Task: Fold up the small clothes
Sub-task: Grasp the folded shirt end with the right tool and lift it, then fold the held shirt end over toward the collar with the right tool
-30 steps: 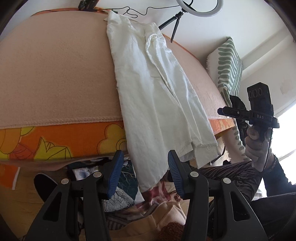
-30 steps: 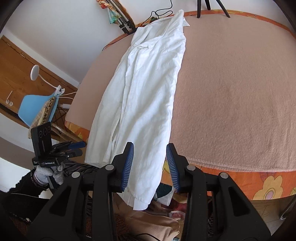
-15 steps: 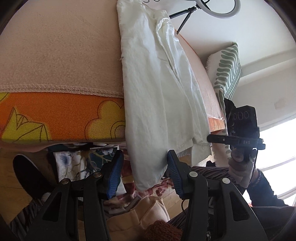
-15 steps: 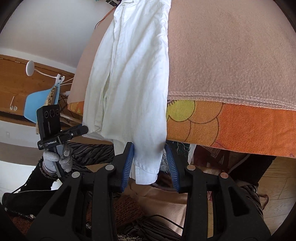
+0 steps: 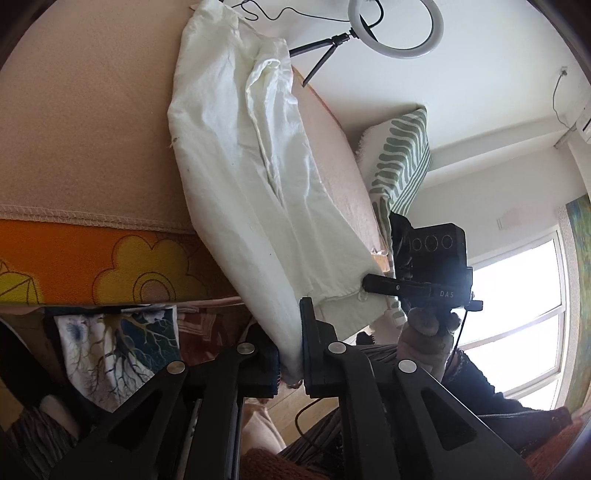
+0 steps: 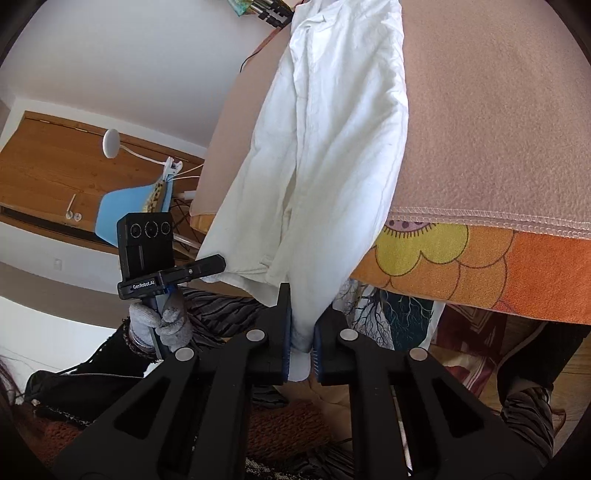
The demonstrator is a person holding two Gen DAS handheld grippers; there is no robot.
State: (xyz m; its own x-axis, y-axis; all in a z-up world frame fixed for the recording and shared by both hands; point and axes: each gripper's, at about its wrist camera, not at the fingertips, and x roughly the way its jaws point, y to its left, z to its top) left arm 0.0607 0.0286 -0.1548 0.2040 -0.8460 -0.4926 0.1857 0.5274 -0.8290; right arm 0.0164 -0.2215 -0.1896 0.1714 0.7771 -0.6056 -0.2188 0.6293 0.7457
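Left gripper (image 5: 291,354): jaws had just been closing, clamped on lower hem corner of white garment (image 5: 255,192). Right gripper (image 6: 300,343): jaws likewise had just been closing, clamped on other hem corner of same garment. Garment lay lengthwise on pink blanket (image 5: 81,122), lower end hanging over bed edge, in front of orange flowered sheet (image 6: 480,266). Gloved hand (image 6: 162,325) gripped left gripper handle. Ring light (image 5: 395,27) stood beyond bed; striped cushion (image 5: 402,158) beside bed.
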